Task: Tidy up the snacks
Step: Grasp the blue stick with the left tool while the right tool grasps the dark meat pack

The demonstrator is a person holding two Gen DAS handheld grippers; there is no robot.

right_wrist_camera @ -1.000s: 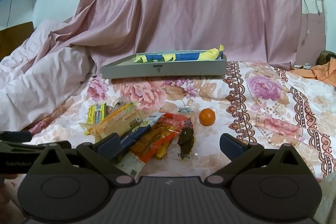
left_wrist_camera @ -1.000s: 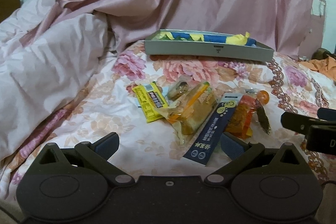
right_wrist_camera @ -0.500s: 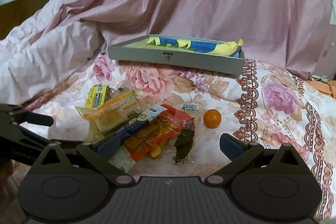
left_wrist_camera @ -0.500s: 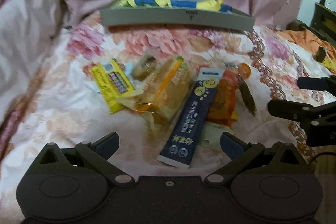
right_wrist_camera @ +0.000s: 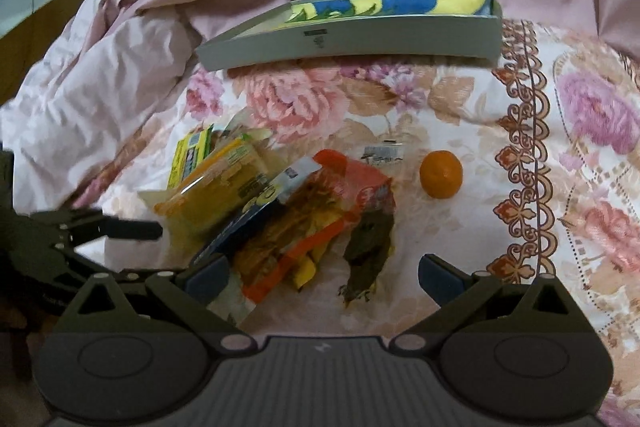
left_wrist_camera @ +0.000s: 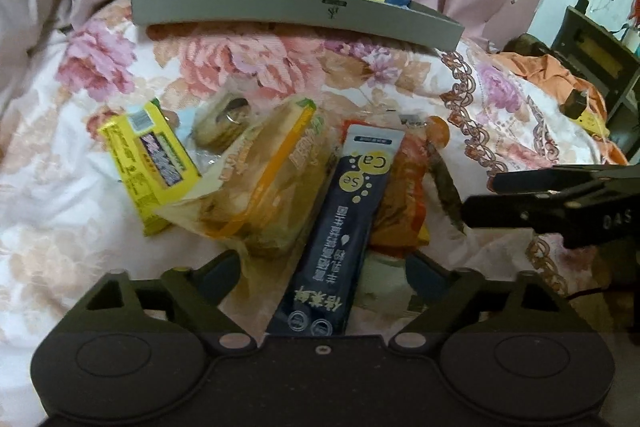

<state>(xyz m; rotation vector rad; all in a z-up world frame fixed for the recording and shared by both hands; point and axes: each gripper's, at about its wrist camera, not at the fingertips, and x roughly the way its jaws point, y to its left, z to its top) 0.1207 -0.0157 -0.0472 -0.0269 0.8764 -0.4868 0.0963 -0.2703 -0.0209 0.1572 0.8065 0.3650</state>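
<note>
A pile of snacks lies on the floral bedspread: a yellow packet (left_wrist_camera: 148, 163), a clear bag of cake (left_wrist_camera: 260, 187), a navy stick packet (left_wrist_camera: 348, 219), an orange-red packet (right_wrist_camera: 320, 211) and a dark green packet (right_wrist_camera: 368, 239). A small orange (right_wrist_camera: 441, 173) sits apart to the right. My left gripper (left_wrist_camera: 322, 271) straddles the near end of the navy stick; its jaws are closing, with gaps still showing beside both pads. My right gripper (right_wrist_camera: 324, 279) stands open just before the orange-red and green packets, touching nothing.
A grey tray (right_wrist_camera: 352, 43) holding a blue and yellow bag rests at the back of the bed, against the pink drape. A crumpled pink quilt (right_wrist_camera: 100, 87) bulks up on the left. Orange cloth (left_wrist_camera: 560, 75) and dark furniture lie at the far right.
Both grippers have come forward and tipped down toward the pile. The left jaws have narrowed, and the navy stick now lies between them. The snacks have not moved.
</note>
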